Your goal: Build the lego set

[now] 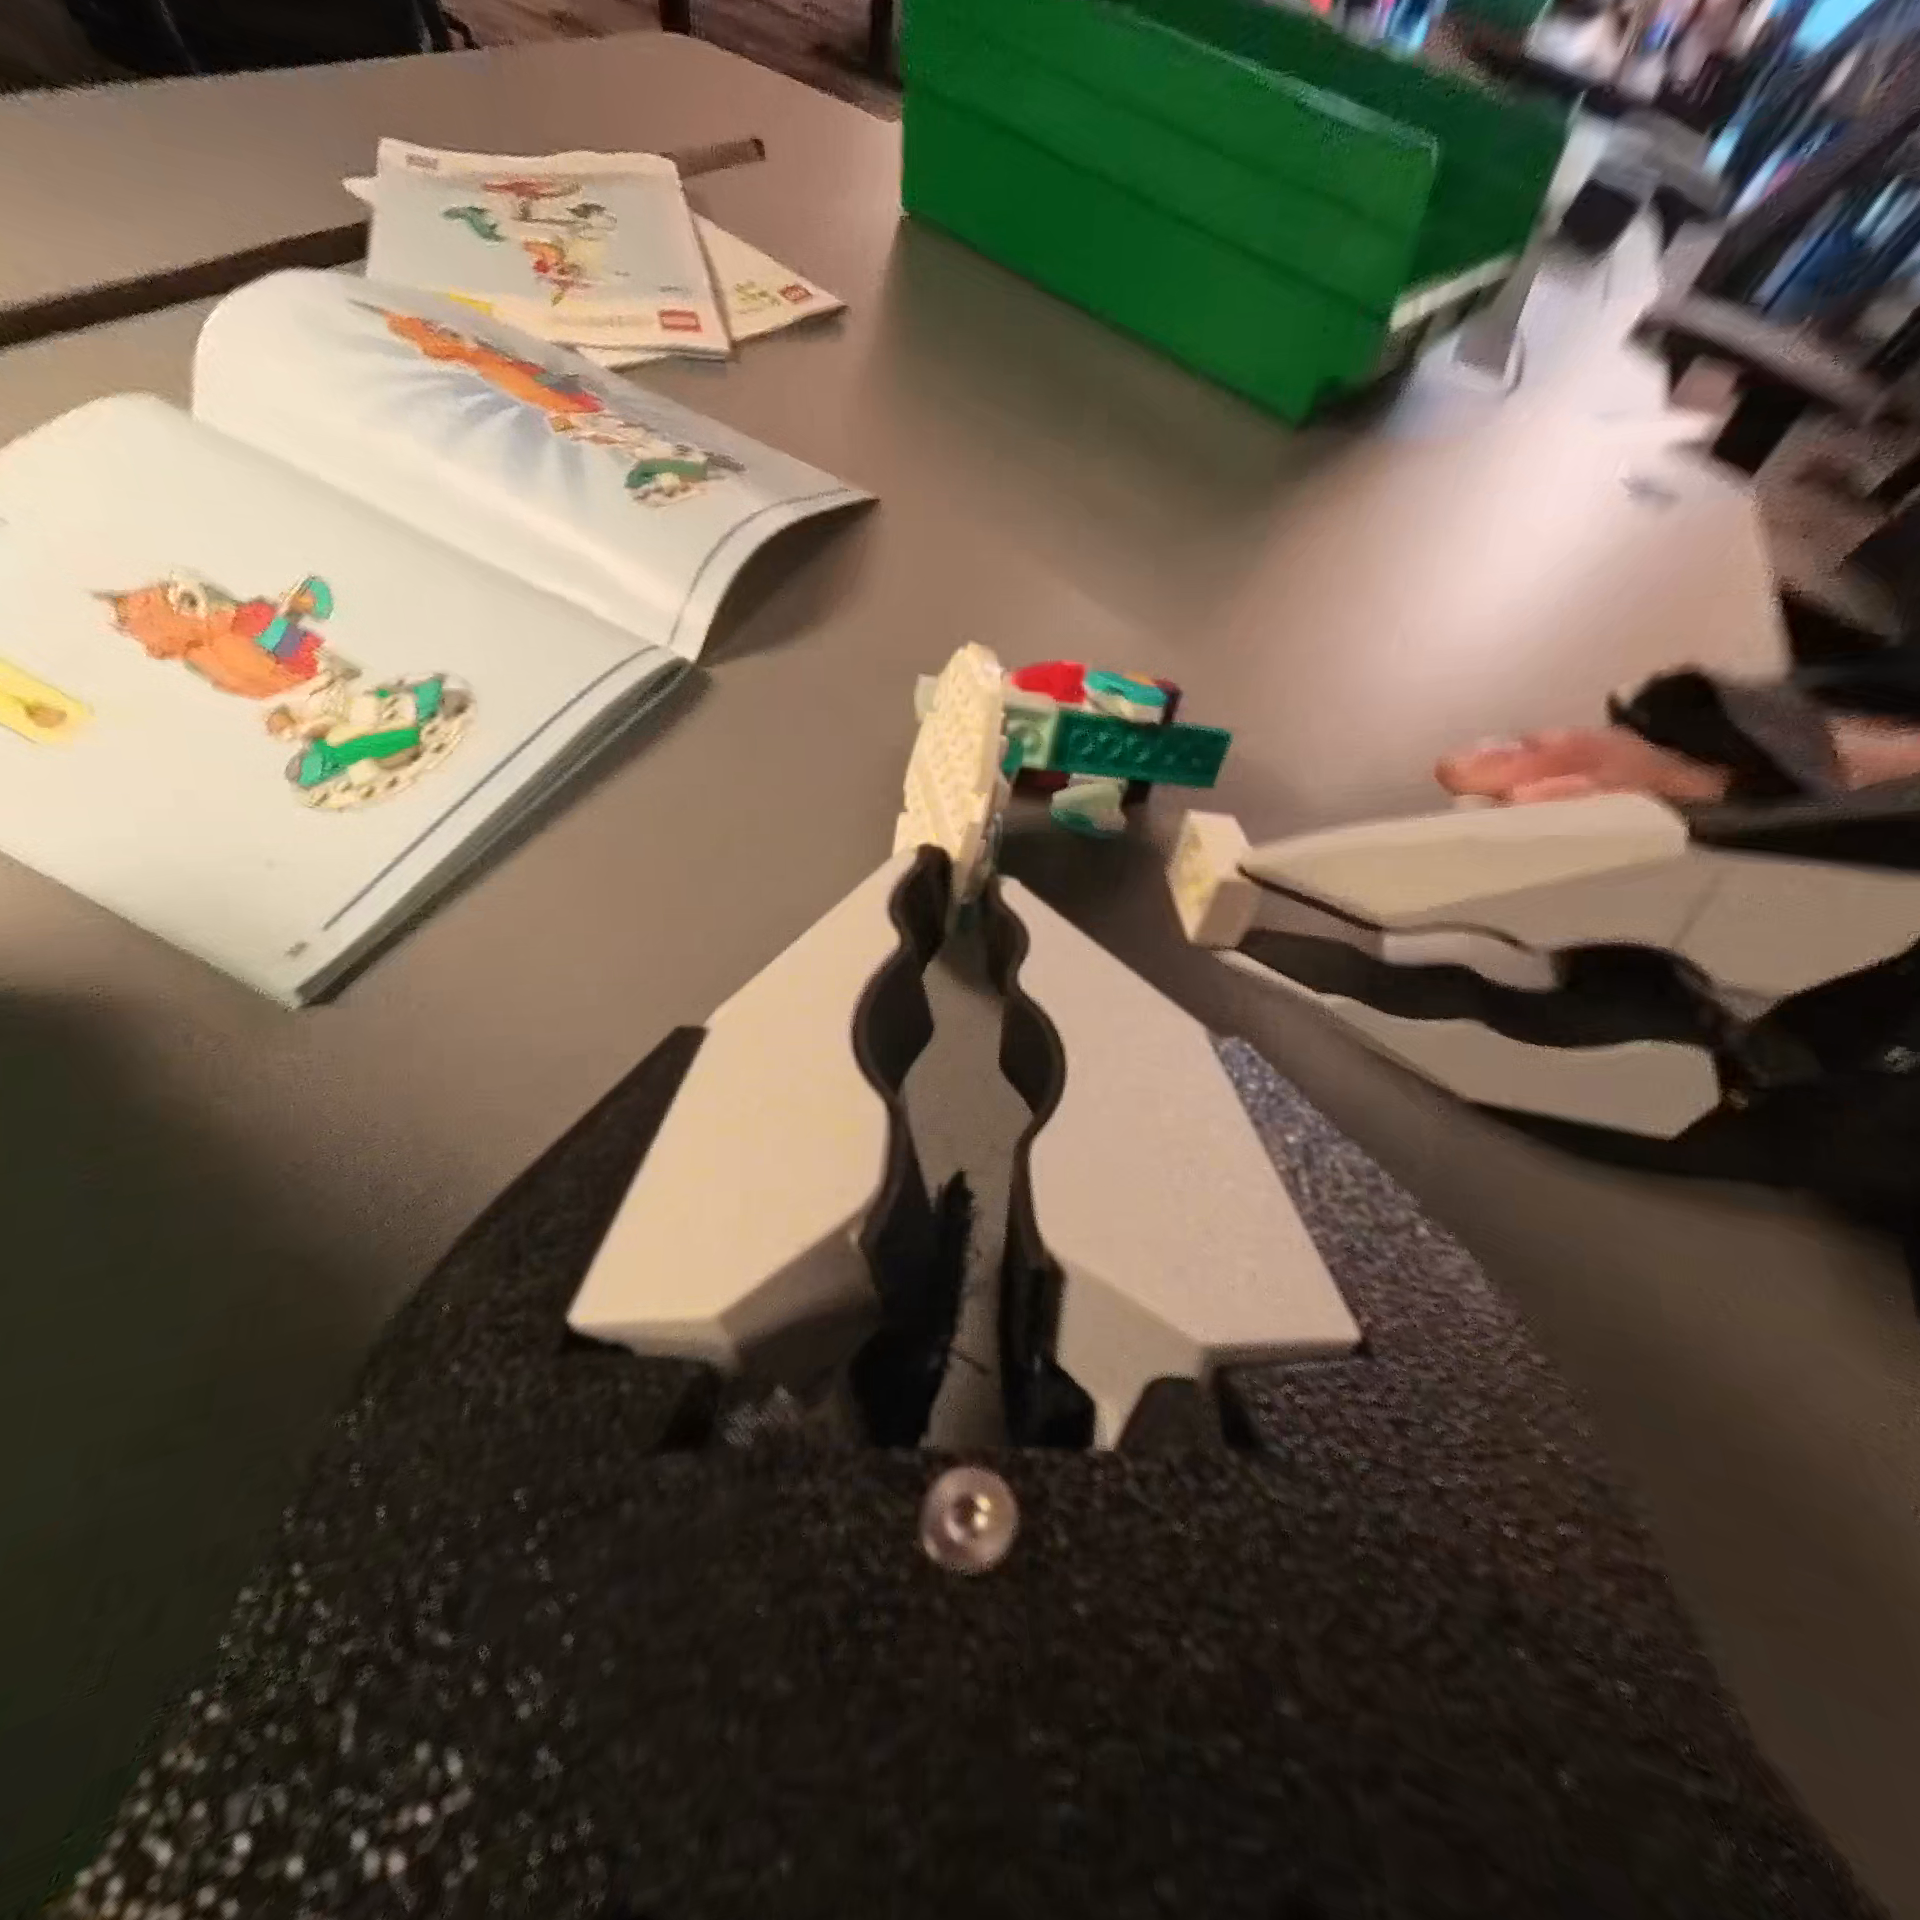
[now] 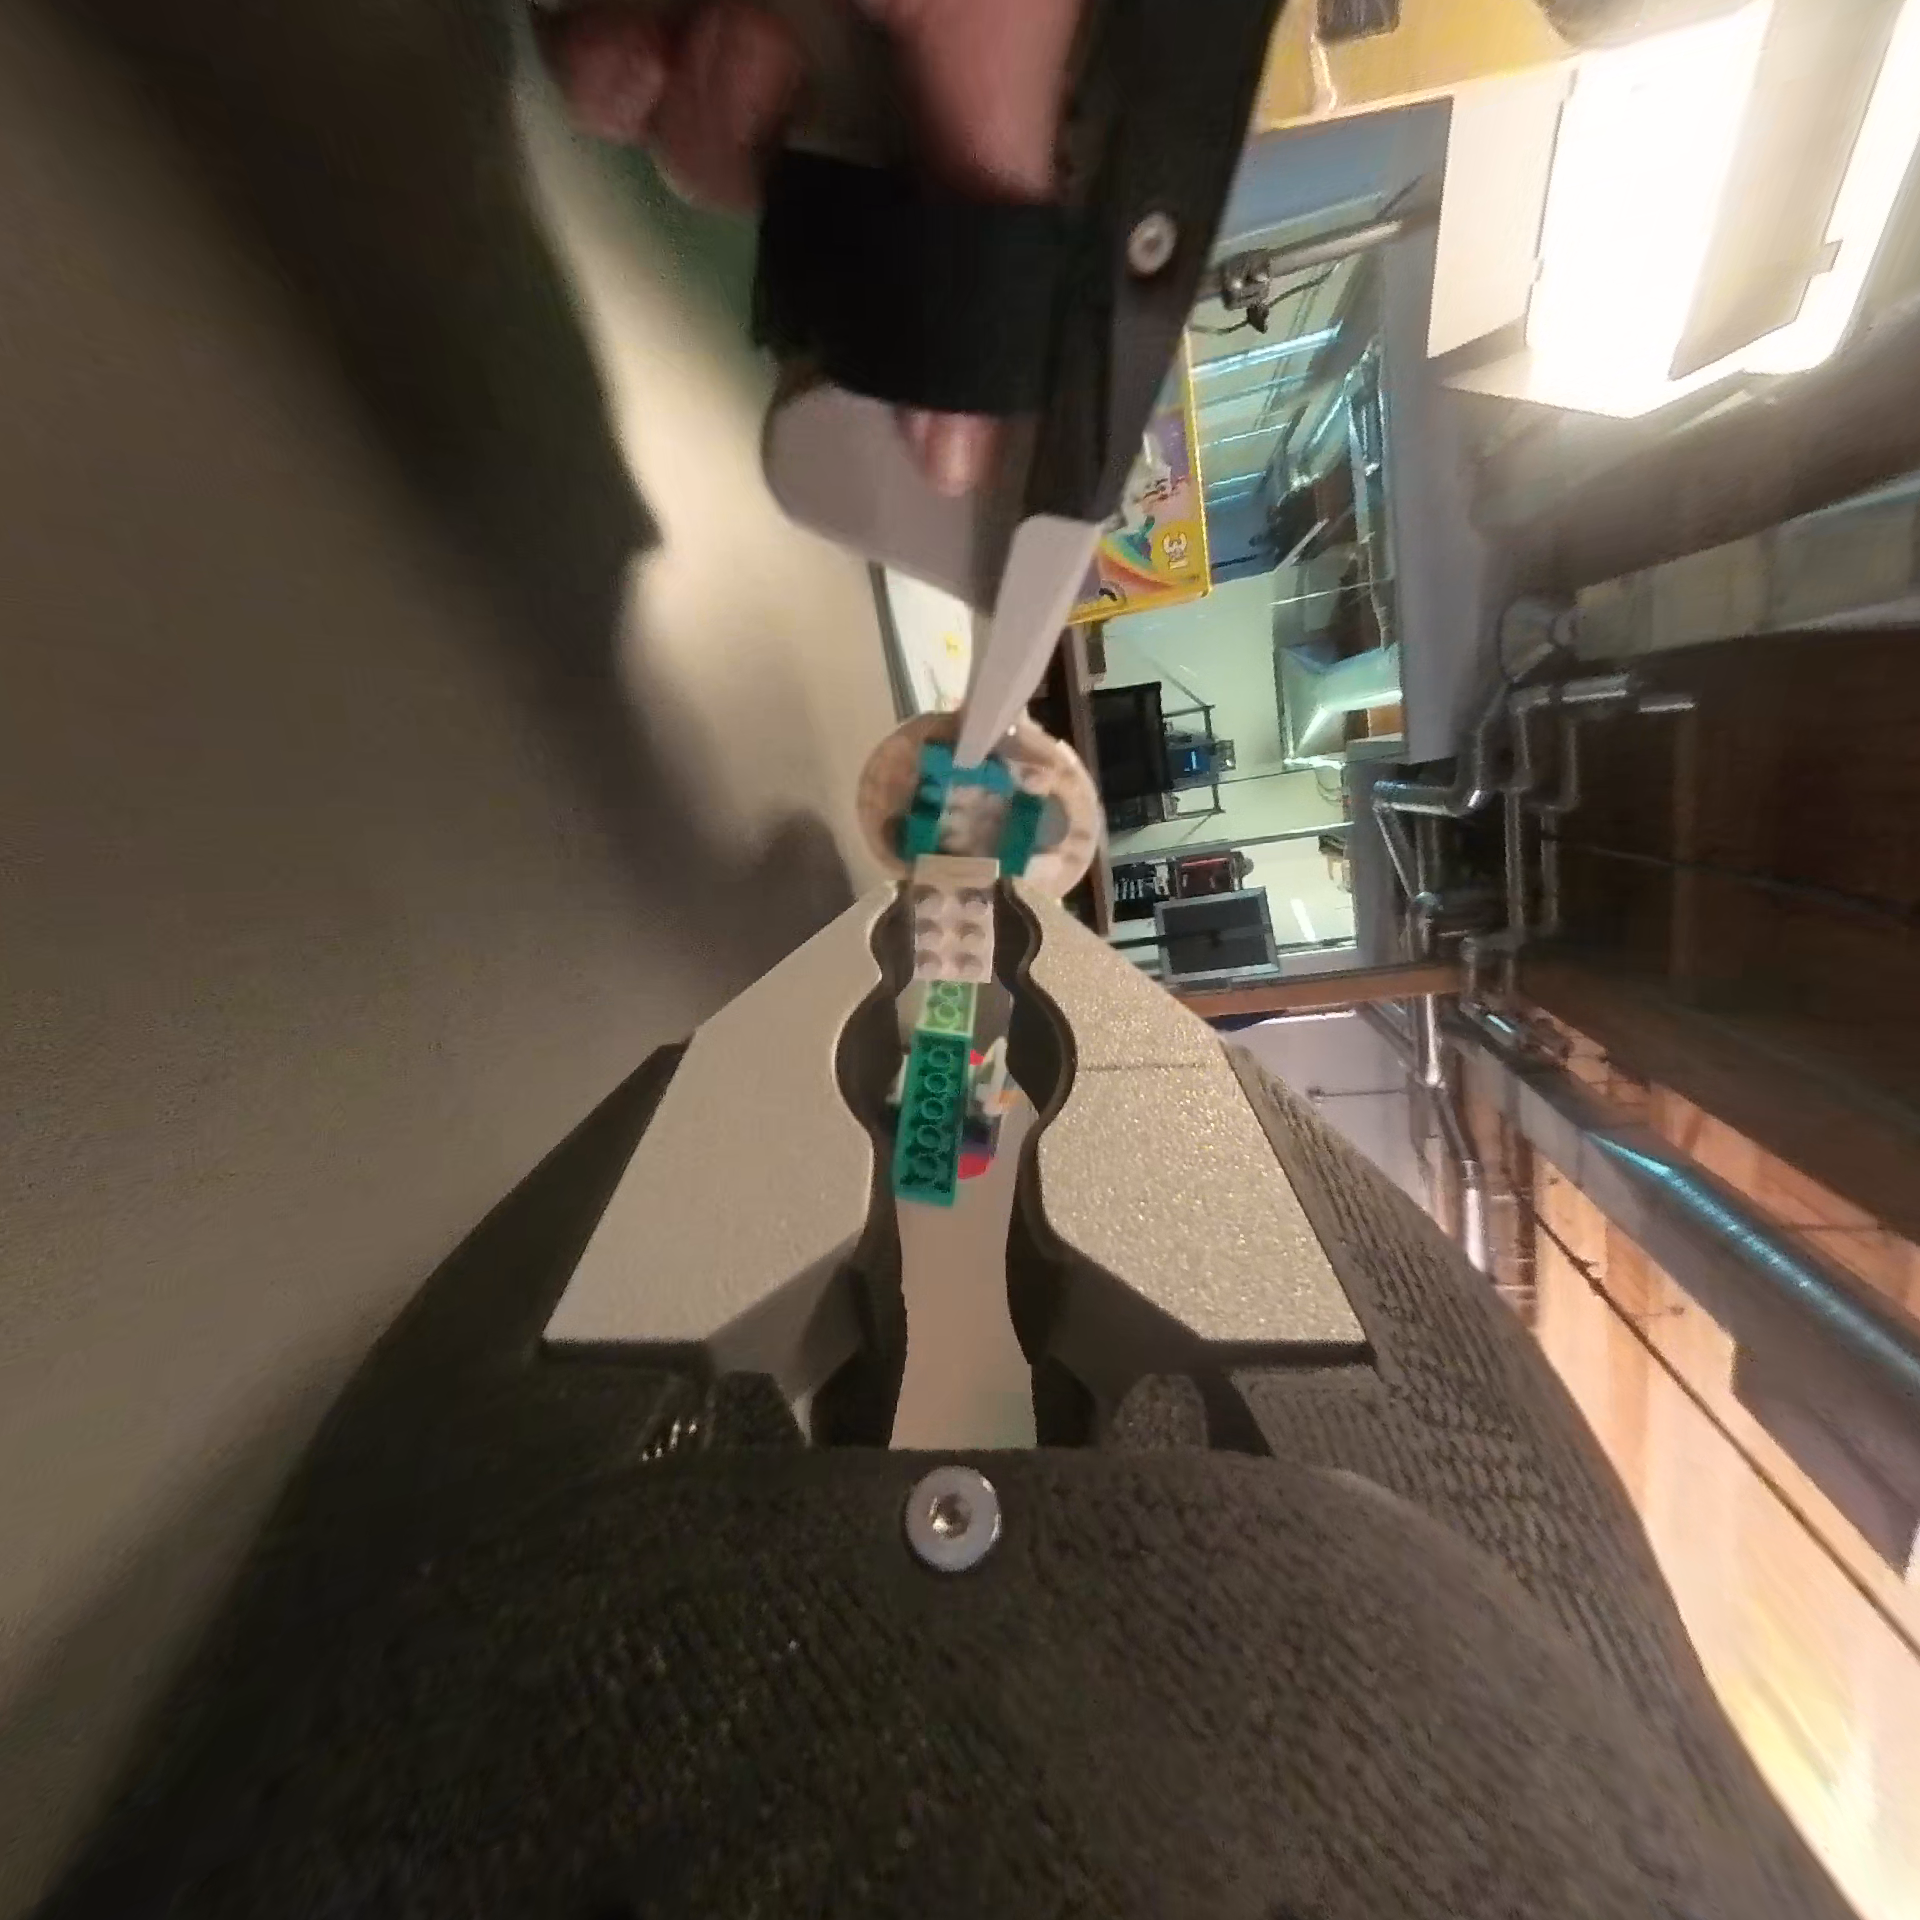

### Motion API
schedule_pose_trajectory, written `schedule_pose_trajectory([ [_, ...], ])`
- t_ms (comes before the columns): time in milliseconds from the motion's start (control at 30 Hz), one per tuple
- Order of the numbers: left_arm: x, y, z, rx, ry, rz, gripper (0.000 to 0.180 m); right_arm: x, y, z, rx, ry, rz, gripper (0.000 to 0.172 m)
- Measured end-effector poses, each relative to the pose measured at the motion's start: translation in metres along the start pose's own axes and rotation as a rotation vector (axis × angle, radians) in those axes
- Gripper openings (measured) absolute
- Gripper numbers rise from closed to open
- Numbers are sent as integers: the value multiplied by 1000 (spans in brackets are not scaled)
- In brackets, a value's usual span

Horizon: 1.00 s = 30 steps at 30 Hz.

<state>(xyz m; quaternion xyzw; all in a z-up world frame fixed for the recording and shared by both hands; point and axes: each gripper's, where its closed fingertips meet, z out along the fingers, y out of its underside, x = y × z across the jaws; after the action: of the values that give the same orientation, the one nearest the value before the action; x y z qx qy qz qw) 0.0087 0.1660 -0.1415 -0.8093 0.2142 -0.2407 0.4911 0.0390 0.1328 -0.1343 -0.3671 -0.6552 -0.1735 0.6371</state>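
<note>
Grey laminate covered the worktop [image 1: 1091, 499], which carried an open instruction booklet [image 1: 343, 665] with two thinner leaflets [image 1: 582, 249] lying behind it, and a green plastic bin [image 1: 1174, 197] standing at the far edge beyond the leaflets. Past the bin the room dissolved into blurred shelving and furniture; the right wrist view, turned on its side, showed pipework, a dark monitor and a bright poster in the background.

To the right of the booklet, and near it, a small brick model [image 1: 1049, 748] was held tilted above the worktop. The left gripper [image 1: 971, 883] had its jaws nearly together, pinched on the lower edge of the model's round cream plate [image 1: 961, 748], with the dark wavy pads pressing from either side. A green studded bar [image 1: 1138, 750] stuck out from the model on the side away from the booklet, with red and teal pieces clustered above it.

Farther from the booklet, just past the model, the right gripper [image 1: 1236, 883] reached in sideways, its jaws a little apart and clamped on a cream brick [image 1: 1210, 878]. That brick sat just beside the green bar but apart from it. A hand [image 1: 1558, 764] showed behind the right gripper.
</note>
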Motion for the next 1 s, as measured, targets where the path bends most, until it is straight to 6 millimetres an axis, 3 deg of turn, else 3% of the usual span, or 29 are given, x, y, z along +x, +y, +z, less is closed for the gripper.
schedule_pose_trajectory([
  [67,16,-1,6,-13,-15,88,4,7,-1,1,21,17,60,13],
  [133,23,-5,5,-12,-3,61,4,14,-1,0,45,37,110,13],
  [300,14,4,-8,-68,68,-184,6,32,-5,-8,161,40,330,13],
  [400,11,12,-9,-98,78,-211,9,44,-9,-10,261,-12,572,13],
  [433,10,14,-9,-112,64,-194,19,48,-11,-10,304,-51,678,13],
  [500,12,17,-11,-126,34,-135,44,57,-11,-10,379,-128,913,13],
  [567,20,7,-15,-57,-4,-12,64,68,-13,-12,471,-226,1185,13],
  [667,43,-31,-27,191,-118,286,66,89,-15,-14,625,-369,1584,13],
  [733,51,-52,-38,305,-258,472,53,100,-15,-13,720,-435,1767,13],
  [833,53,-64,-42,356,-385,591,45,109,-14,-11,798,-493,1892,14],
  [1000,57,-69,-35,389,-381,601,37,105,-21,-8,816,-580,1933,13],
])
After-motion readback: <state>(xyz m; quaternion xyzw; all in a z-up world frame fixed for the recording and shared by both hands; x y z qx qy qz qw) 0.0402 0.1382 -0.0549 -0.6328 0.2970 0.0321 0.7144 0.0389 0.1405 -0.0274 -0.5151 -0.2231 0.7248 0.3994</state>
